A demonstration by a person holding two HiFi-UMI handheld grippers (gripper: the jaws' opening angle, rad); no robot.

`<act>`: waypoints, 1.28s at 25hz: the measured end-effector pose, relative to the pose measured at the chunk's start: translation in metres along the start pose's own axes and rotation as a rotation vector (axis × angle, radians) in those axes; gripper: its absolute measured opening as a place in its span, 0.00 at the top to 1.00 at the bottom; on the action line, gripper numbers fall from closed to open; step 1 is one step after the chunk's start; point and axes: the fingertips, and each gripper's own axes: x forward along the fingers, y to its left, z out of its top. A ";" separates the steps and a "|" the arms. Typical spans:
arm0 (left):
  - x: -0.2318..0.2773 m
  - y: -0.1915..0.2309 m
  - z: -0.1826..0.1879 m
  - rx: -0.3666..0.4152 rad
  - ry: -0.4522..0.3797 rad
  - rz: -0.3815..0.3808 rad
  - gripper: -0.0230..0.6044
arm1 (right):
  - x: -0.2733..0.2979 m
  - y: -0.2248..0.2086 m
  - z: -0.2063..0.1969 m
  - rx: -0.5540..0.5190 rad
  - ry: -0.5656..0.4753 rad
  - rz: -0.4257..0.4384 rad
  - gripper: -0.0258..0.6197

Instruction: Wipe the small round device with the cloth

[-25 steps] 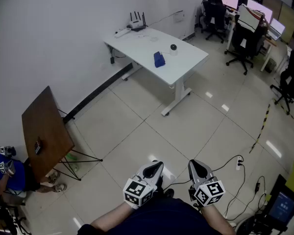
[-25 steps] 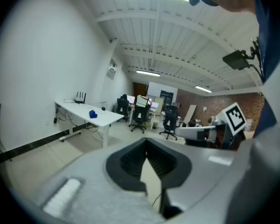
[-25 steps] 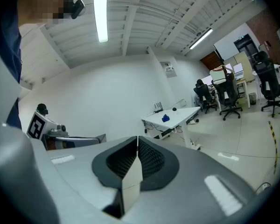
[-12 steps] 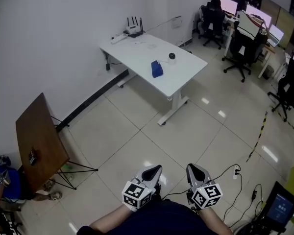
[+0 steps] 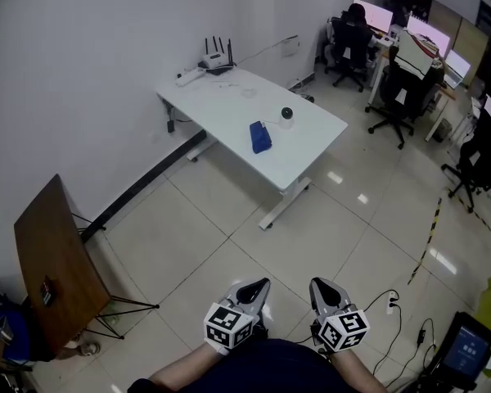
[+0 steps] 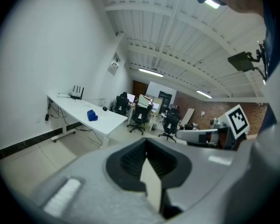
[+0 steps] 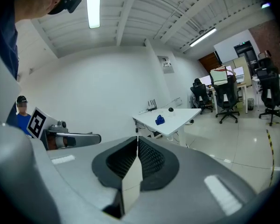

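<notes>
Head view: left gripper (image 5: 260, 285) & right gripper (image 5: 320, 285) are at the bottom, well apart from the white rectangular desk (image 5: 221, 97), both w/ jaws pressed together and nothing btwn them. The crumpled blue cloth (image 5: 260, 137) lies mid-worktop. The small round black-and-white device (image 5: 286, 114) stands just beside it, twd the worktop's right edge.

White table (image 5: 229, 109): blue cloth (image 5: 260, 137), round device (image 5: 286, 114), router (image 5: 216, 61).

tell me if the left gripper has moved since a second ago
Yes. The left gripper has come forward, toward the white table: the stretch of floor tiles between them looks shorter.
</notes>
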 end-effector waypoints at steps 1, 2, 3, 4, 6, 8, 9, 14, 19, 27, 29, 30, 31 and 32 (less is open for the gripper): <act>0.004 0.009 0.003 -0.002 0.009 -0.006 0.96 | 0.011 0.000 0.003 0.012 0.007 0.002 0.93; 0.008 0.017 0.006 -0.004 0.016 -0.012 0.96 | 0.021 0.000 0.007 0.024 0.014 0.005 0.93; 0.011 0.026 0.009 -0.003 0.019 -0.017 0.96 | 0.031 0.002 0.010 0.031 0.018 0.007 0.93; 0.012 0.034 0.012 -0.002 0.019 -0.019 0.96 | 0.040 0.004 0.012 0.032 0.022 0.008 0.93; 0.016 0.051 0.019 -0.006 0.009 -0.012 0.96 | 0.057 0.007 0.017 0.026 0.029 0.008 0.93; 0.020 0.066 0.030 -0.018 -0.007 -0.003 0.96 | 0.073 0.012 0.021 0.019 0.041 0.012 0.93; 0.021 0.070 0.034 -0.026 -0.016 -0.004 0.96 | 0.079 0.013 0.022 0.016 0.047 0.014 0.93; 0.029 0.083 0.037 -0.052 -0.022 -0.009 0.96 | 0.101 0.014 0.024 0.014 0.063 0.026 0.93; 0.045 0.091 0.030 -0.056 0.015 -0.007 0.96 | 0.115 -0.004 0.022 0.037 0.070 0.017 0.93; 0.098 0.119 0.046 -0.042 0.036 0.026 0.96 | 0.165 -0.043 0.037 0.066 0.062 0.061 0.93; 0.117 0.127 0.054 -0.034 0.041 0.030 0.96 | 0.182 -0.057 0.045 0.067 0.063 0.073 0.93; 0.127 0.131 0.059 -0.034 0.040 0.035 0.96 | 0.190 -0.064 0.050 0.066 0.064 0.079 0.93; 0.136 0.135 0.064 -0.035 0.039 0.041 0.96 | 0.198 -0.072 0.056 0.064 0.064 0.084 0.93; 0.146 0.139 0.069 -0.036 0.038 0.047 0.96 | 0.205 -0.079 0.063 0.062 0.063 0.088 0.93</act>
